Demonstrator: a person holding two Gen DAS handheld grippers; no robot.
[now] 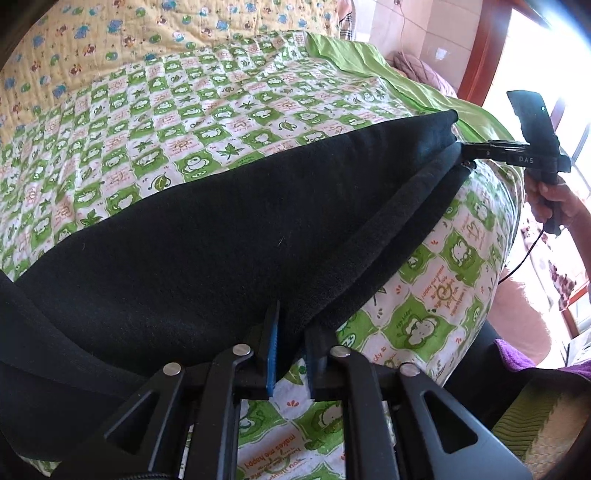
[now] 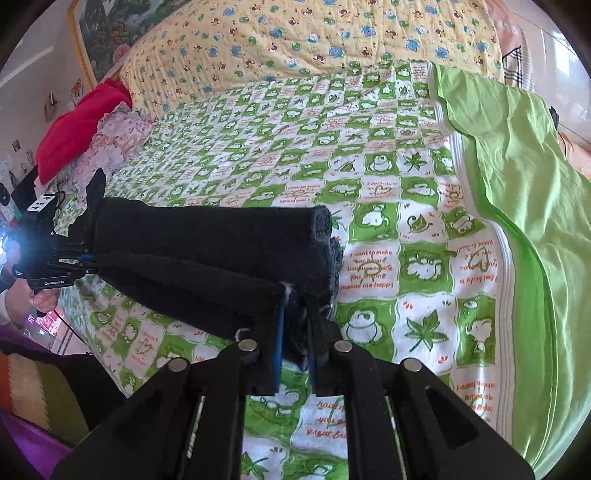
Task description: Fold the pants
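Black fleece pants [image 1: 207, 236] lie folded lengthwise on the green-and-white checked bedspread [image 1: 155, 122], near its front edge. My left gripper [image 1: 290, 350] stands at the near end of the pants in the left wrist view, with the thick fabric edge filling the narrow gap between its blue pads. My right gripper [image 2: 295, 343] is at the other end, and a bunch of the black pants [image 2: 221, 251] sits between its pads. Each view shows the other tool at the far end: the right gripper [image 1: 466, 153] and the left gripper [image 2: 90, 258], both at the cloth edge.
A yellow animal-print quilt [image 2: 295, 33] covers the back of the bed. A plain green sheet [image 2: 517, 177] lies along the right side. A red cushion [image 2: 81, 122] and flowered cloth [image 2: 114, 136] sit at the left. A person's hand [image 1: 554, 195] holds the right tool by a bright window.
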